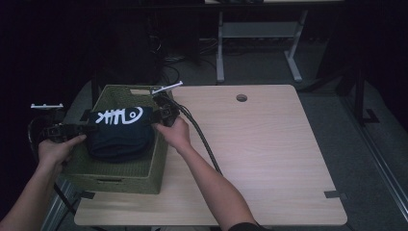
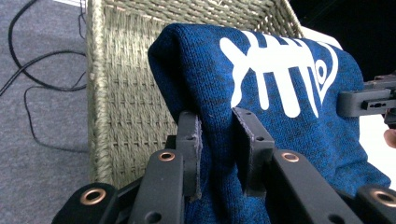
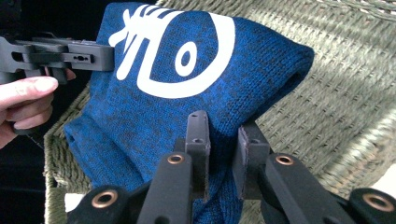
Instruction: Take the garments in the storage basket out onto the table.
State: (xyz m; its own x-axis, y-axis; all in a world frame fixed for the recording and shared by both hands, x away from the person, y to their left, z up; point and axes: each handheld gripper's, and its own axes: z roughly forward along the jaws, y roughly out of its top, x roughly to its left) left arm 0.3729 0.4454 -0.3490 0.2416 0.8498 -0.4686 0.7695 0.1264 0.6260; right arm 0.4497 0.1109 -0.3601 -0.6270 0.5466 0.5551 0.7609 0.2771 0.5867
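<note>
- Left tool (image 2: 217, 144) and right tool (image 3: 224, 154) each clench an end of the folded blue knit sweater with white fishbone print (image 1: 120, 130).
- It hangs over the woven green basket (image 1: 161, 159) at the tabletop's (image 1: 269, 159) left edge.
- Likely next: lower, then release.

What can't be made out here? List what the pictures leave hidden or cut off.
- Basket floor, high view: covered by the folded blue sweater held over it.
- Sweater's lower part, both gripper views: cut off by the bottom edge behind the jaws.
- Left gripper and right gripper pads: cloth pinched between them hides the grip depth.
- Room behind the table, high view: too dark to read.
</note>
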